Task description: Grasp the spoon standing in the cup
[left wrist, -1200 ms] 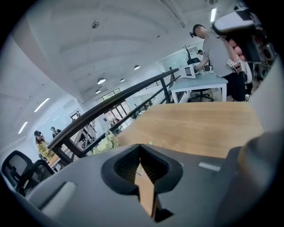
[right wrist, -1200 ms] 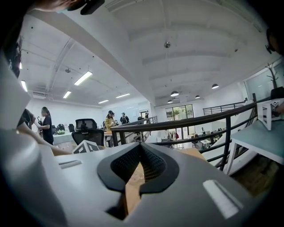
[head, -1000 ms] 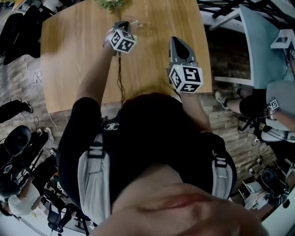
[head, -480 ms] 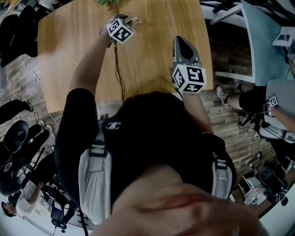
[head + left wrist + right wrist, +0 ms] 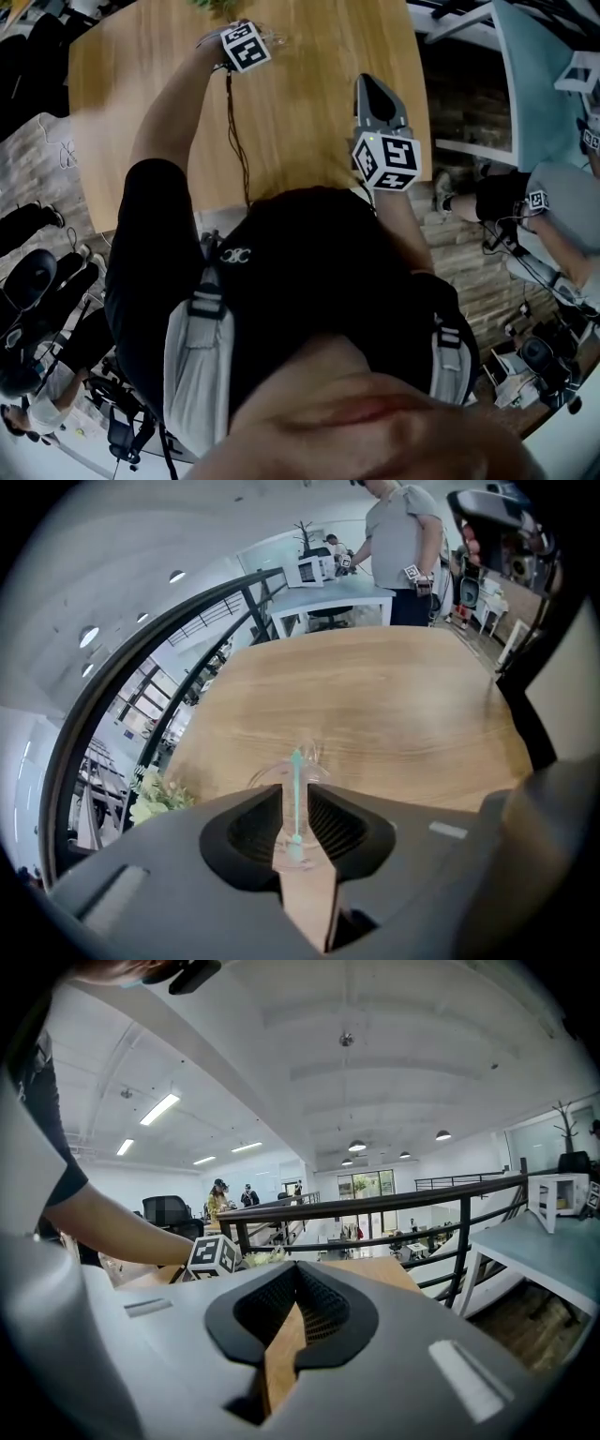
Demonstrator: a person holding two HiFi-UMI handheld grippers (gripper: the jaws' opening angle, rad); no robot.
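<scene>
A pale-green plant [image 5: 155, 794] sits at nine o'clock of the left tool [image 5: 295, 799], reached out to the far edge of the wooden bench [image 5: 394, 705], at eleven o'clock in the head view. The tool's jaws are closing. They stand narrow on either side of the mint-green spoon [image 5: 296, 766], but the pads are not pressing on it. The spoon stands upright in a clear cup [image 5: 262, 776] that rests on the bench between the jaws. At one o'clock in the head view, the right tool [image 5: 296, 1274] is held over the bench's near right corner. Its jaws are drawn together with nothing between them, and only bench wood shows below the tips. In the right gripper view, the left tool's marker cube [image 5: 214, 1255] appears at ten o'clock.
</scene>
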